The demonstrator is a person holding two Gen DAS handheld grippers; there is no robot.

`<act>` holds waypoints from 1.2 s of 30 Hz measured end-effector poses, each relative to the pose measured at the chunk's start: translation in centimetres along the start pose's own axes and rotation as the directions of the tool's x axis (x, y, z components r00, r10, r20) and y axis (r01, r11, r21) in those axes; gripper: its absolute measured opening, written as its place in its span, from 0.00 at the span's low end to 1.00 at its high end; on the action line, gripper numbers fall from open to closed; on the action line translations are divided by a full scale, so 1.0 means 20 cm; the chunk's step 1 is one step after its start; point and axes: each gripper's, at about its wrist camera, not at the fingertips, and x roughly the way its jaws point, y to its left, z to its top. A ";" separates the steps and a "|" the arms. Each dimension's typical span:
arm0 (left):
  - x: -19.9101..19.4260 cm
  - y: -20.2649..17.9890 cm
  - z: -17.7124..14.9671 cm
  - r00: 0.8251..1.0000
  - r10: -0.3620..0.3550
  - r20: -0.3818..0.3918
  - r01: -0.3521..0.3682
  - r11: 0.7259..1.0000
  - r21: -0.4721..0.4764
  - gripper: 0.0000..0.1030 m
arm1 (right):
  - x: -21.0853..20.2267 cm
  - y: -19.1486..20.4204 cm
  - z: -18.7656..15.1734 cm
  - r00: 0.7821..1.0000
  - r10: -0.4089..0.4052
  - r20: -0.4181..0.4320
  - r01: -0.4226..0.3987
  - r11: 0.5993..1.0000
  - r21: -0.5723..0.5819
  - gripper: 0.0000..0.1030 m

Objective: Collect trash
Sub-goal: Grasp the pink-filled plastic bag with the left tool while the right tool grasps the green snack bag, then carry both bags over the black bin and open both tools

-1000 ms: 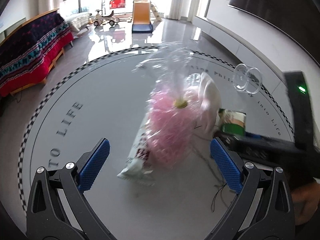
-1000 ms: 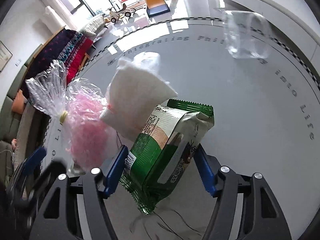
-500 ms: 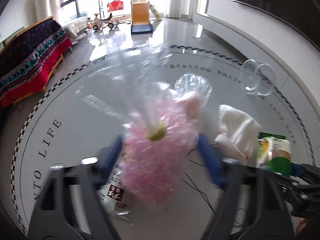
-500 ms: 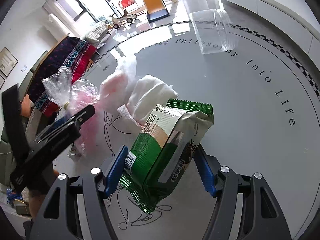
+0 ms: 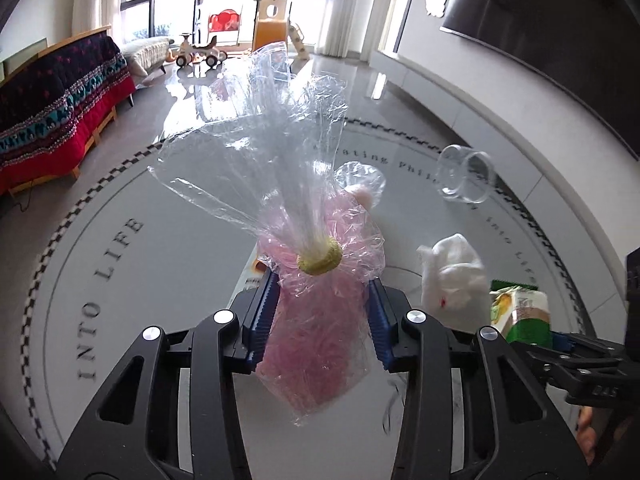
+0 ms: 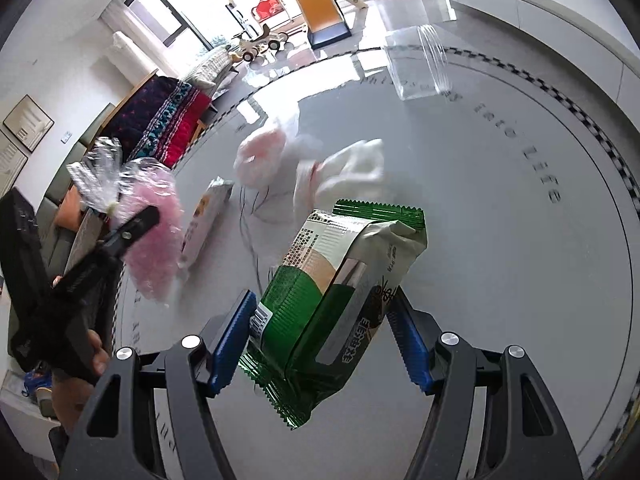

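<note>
My left gripper point(image 5: 320, 320) is shut on a clear bag of pink shreds point(image 5: 316, 332) tied with a yellow band, held above the round grey table point(image 5: 120, 280). The bag also shows in the right wrist view point(image 6: 154, 232). My right gripper point(image 6: 324, 340) is shut on a green and white snack packet point(image 6: 340, 288), also seen in the left wrist view point(image 5: 520, 312). On the table lie a crumpled white tissue point(image 5: 450, 272), a clear bag with something pink inside point(image 6: 260, 156), and a flat white wrapper point(image 6: 204, 220).
A clear plastic tub point(image 5: 466, 178) lies on its side at the far right of the table. Thin dark threads point(image 6: 256, 216) lie on the tabletop. Beyond the table are a red patterned sofa point(image 5: 52, 108) and children's toys point(image 5: 256, 36).
My left gripper has closed on the pink bag and lifted it off the table. The right gripper has drawn back a little with the green packet.
</note>
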 end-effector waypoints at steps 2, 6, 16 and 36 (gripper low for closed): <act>-0.07 0.01 -0.04 1.000 -0.004 0.011 0.004 1.000 0.002 0.40 | -0.03 0.01 -0.05 1.000 0.000 -0.006 0.000 1.000 -0.002 0.66; -0.23 0.04 -0.10 0.999 -0.005 0.041 0.006 1.000 -0.012 0.40 | -0.08 0.06 -0.13 1.000 -0.006 -0.001 0.006 1.000 -0.020 0.66; -0.62 0.25 -0.32 0.994 0.045 0.104 -0.036 0.996 -0.083 0.40 | -0.17 0.44 -0.28 0.999 0.040 0.004 -0.039 0.988 -0.148 0.66; -1.24 0.95 -1.15 0.944 0.330 0.030 -0.292 0.870 -0.397 0.40 | 0.08 1.57 -1.02 0.936 0.195 -0.294 -0.328 0.789 -0.520 0.66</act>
